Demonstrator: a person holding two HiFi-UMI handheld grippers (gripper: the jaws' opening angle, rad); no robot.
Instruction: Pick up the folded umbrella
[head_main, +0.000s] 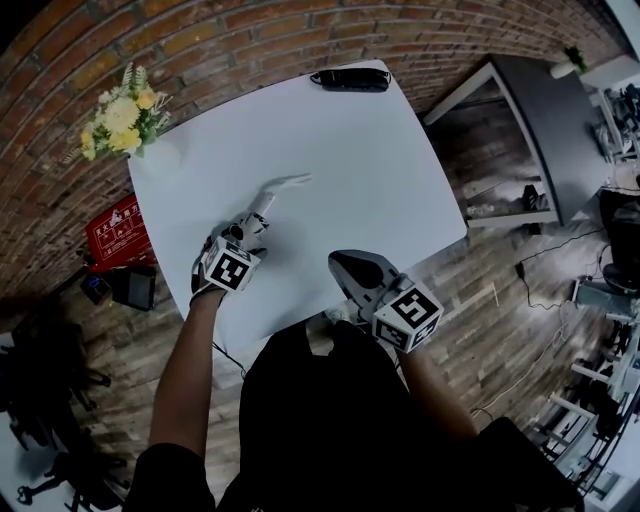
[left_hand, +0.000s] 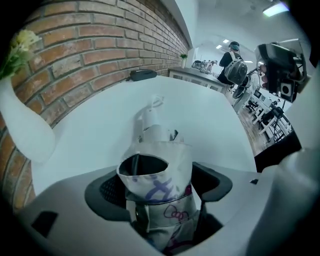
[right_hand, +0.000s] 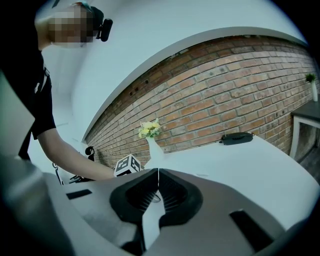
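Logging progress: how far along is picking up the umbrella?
Done: the left gripper straddles the folded umbrella, jaws open. In hand: the grasp, not yet closed. Left: lifting; it lies on the table. The right gripper is shut, idle.

Red brick wall, worn wooden floor — white table, grey shelf unit

Two claws, one umbrella, one bouquet
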